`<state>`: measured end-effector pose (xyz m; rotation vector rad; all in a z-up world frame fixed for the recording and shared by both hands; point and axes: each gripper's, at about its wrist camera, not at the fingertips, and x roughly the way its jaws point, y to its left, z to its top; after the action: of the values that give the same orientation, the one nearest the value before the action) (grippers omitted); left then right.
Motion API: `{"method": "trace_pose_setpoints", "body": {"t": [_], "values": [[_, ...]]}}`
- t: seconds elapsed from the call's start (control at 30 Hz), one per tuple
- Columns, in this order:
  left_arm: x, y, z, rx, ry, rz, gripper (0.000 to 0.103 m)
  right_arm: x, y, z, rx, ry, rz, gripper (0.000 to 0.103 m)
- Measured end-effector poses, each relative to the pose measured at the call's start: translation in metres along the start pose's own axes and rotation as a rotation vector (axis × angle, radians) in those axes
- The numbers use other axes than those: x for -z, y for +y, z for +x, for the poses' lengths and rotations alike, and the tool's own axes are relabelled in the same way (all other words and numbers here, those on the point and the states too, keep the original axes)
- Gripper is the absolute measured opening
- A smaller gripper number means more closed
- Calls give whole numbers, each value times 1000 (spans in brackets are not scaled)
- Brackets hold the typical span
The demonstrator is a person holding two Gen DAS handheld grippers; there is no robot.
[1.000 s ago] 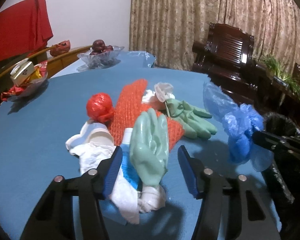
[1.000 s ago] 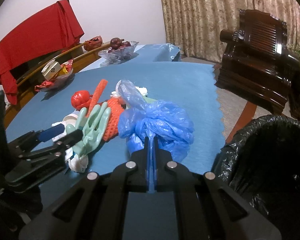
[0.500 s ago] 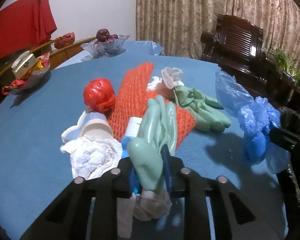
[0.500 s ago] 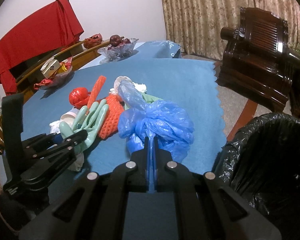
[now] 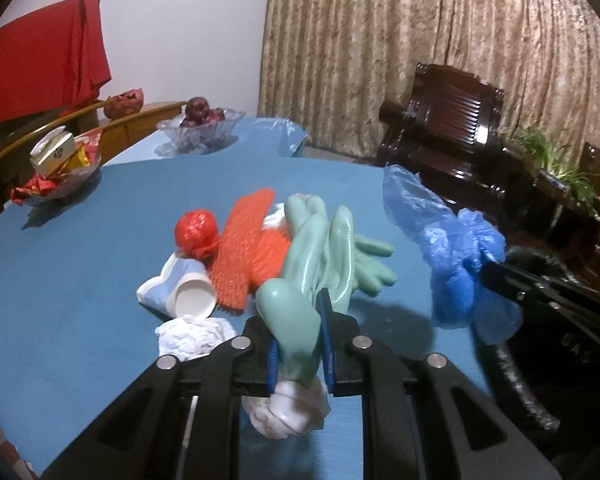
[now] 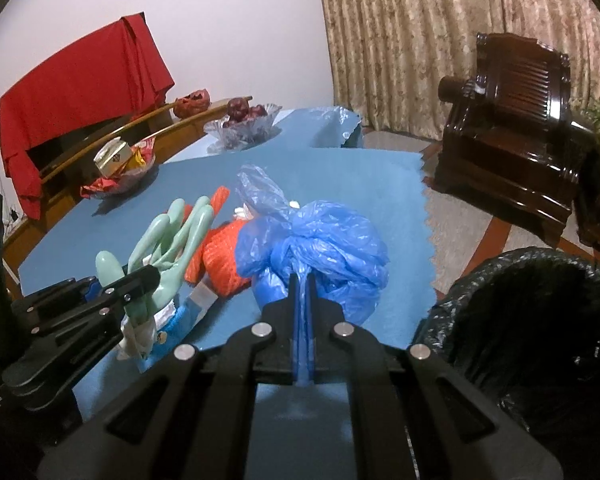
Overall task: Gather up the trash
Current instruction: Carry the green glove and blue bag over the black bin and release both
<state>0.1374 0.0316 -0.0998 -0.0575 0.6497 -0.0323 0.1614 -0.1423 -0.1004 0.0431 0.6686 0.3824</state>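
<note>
gripping tight, the left gripper (image 5: 300, 336) has its blue pads clamped on a pale green rubber glove (image 5: 316, 256), fingers of the glove pointing up and away, white cuff bunched below the jaws, the whole thing raised off the blue tablecloth (image 5: 80, 280). over on the other side, the right gripper (image 6: 302, 320) is pinched closed on a crumpled blue plastic bag (image 6: 320, 248), held above the cloth near its scalloped edge, and just right of it sits the black-lined trash bin (image 6: 540, 308), mouth open. down on the table the pile waits: a second green glove (image 5: 374, 268), orange foam netting (image 5: 248, 248), a red knotted bag ball (image 5: 196, 234), a tipped paper cup (image 5: 192, 300), a wad of white tissue (image 5: 192, 334). at the far end, a glass fruit bowl (image 5: 200, 128) and a snack dish (image 5: 60, 176).
</note>
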Motion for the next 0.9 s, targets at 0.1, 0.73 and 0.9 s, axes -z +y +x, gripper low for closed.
{"method": "trace_pose_setpoints", "body": {"t": [0.1, 0.73, 0.9], "values": [[-2, -12, -11, 15, -27, 15, 16, -2, -4, -16, 13, -20, 2, 2], [-9, -100, -26, 214, -26, 111, 16, 18, -70, -93, 194, -47, 95, 2], [-10, -133, -21, 284, -17, 154, 16, 31, -97, -111, 252, -47, 136, 2]]}}
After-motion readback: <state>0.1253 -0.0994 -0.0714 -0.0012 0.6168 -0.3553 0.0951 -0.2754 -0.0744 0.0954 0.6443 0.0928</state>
